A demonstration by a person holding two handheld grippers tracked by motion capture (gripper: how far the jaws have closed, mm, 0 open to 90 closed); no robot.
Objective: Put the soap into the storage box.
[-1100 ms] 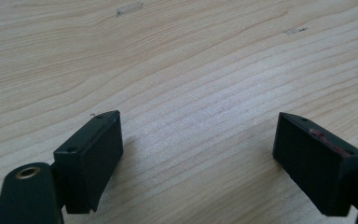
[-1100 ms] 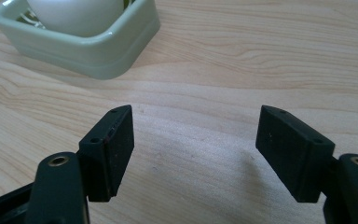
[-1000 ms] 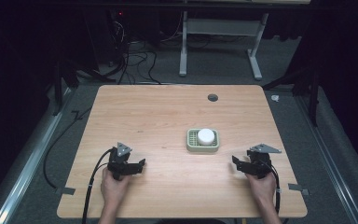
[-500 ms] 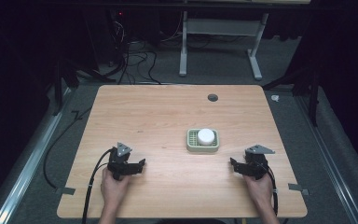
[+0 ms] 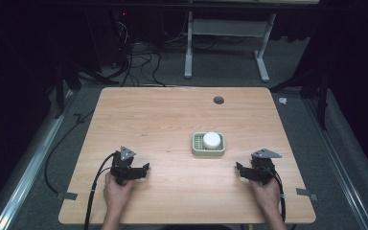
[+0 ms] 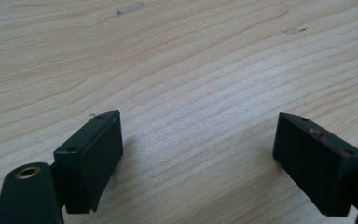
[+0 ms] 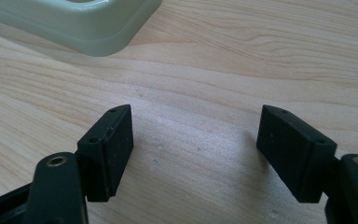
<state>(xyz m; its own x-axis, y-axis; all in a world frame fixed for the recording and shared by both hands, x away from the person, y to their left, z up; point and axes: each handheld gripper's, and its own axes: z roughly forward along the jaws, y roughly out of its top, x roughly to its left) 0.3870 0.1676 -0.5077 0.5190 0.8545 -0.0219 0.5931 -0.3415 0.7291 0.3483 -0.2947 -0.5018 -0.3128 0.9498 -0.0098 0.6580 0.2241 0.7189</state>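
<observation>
Left tool and right tool released, empty, low on the surface – risk: a shallow right reach shoving the green dish and spilling its white block.

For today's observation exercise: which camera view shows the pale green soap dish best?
The high view: the whole soap dish lies mid-table with a round white piece on it. The right gripper view catches just one glossy corner beyond the open jaws. The left gripper view looks onto bare table.
</observation>
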